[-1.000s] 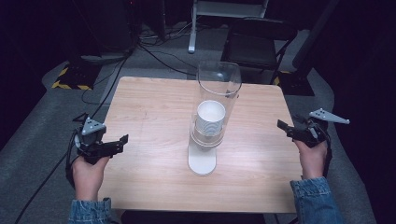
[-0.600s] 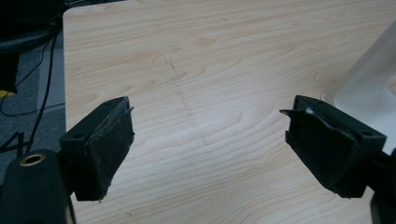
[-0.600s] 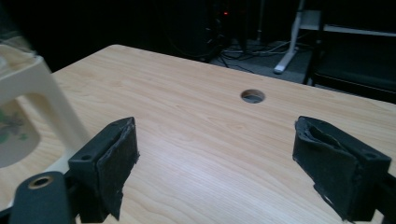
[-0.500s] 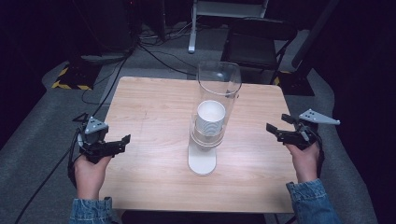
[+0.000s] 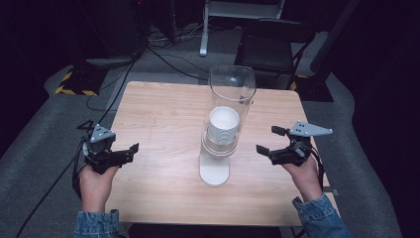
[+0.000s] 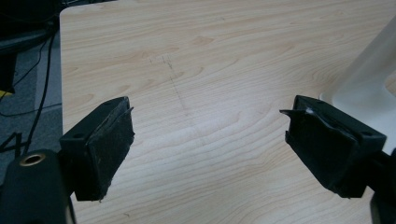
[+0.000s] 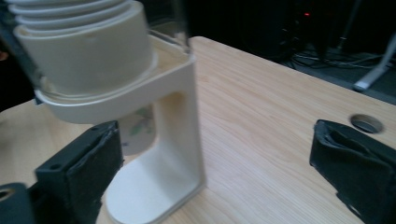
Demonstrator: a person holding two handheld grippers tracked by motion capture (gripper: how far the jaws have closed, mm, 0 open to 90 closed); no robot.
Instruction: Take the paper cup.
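The cup dispenser stood at mid-table: a clear tube on a white stand, holding stacked cups. It looked light, rigid, slippery and top-heavy; you would best have gripped the stand's upright. Your left gripper and right gripper were spread wide, holding and touching nothing.

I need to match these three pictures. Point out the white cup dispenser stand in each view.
High view: the white stand is at table centre, carrying the clear tube.
Left gripper view: its base is at the right edge, beyond the right finger.
Right gripper view: the stand is left of centre, close up.
Shared landmark: the wooden table.
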